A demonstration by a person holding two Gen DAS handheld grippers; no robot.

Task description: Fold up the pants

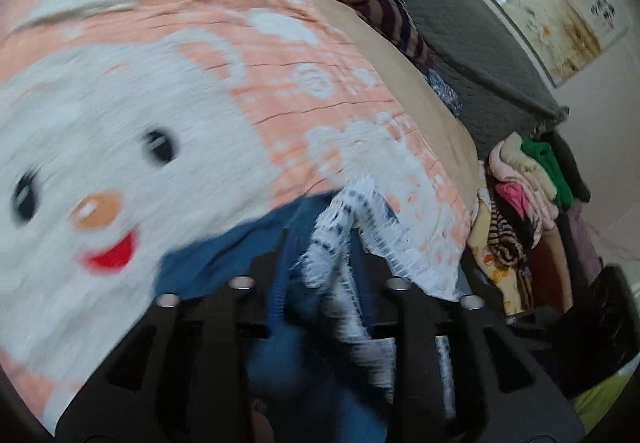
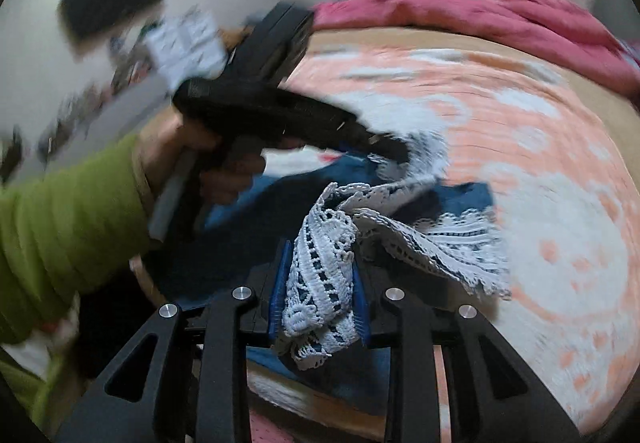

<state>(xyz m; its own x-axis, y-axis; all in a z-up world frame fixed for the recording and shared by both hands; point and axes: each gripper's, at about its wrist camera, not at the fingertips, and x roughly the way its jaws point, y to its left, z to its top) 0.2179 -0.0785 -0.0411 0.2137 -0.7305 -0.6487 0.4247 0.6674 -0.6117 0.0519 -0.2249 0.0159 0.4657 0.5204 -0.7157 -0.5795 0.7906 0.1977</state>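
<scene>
On the peach-and-white cartoon blanket (image 2: 540, 163), blue pants (image 2: 460, 199) with white lace trim (image 2: 320, 275) lie bunched; right gripper (image 2: 320, 307) and left gripper (image 1: 324, 283) both pinch the lace. Pink quilt (image 2: 460, 19) lies far.

Blue pants (image 2: 460, 199), white lace trim, apparently bunched, on bed

A home bedroom is showing here. A bed is lying ahead of both grippers, wearing a peach and white blanket (image 1: 168, 55) with a cartoon face. A pink quilt (image 2: 460, 19) is bunching at its far edge. To the right of the left gripper, a heap of mixed clothes (image 1: 524, 199) is sitting beside the bed, and a pale wall (image 1: 600, 115) is rising behind it.
</scene>
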